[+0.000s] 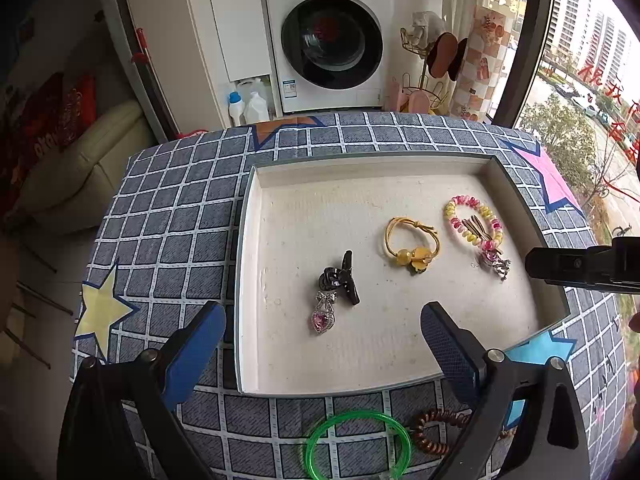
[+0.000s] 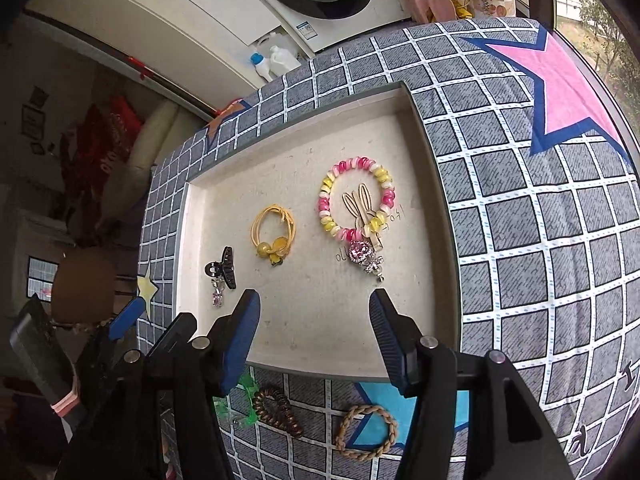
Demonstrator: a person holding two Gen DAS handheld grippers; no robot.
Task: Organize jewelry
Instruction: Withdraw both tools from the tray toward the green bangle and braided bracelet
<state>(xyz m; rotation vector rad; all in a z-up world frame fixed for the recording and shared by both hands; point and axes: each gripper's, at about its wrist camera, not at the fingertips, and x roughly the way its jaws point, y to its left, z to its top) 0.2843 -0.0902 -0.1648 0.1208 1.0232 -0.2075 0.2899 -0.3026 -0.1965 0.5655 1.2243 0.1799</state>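
Green bangle [image 1: 357, 444], tray [image 1: 248, 280], Panasonic washing machine [image 1: 332, 36]

My left tool's arm covers part of the brown coil hair tie [image 1: 434, 432], and the frame edge clips the green bangle [image 1: 357, 444] beside it. Handwriting beside the pink-and-yellow coil bracelet [image 2: 357, 196] is too small to read.

Soft daylight, sharp — fisheye-bent edges

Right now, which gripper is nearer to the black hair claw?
Left. The left gripper hangs open just before the black hair claw; the right gripper is open farther right, before the pink-yellow coil.
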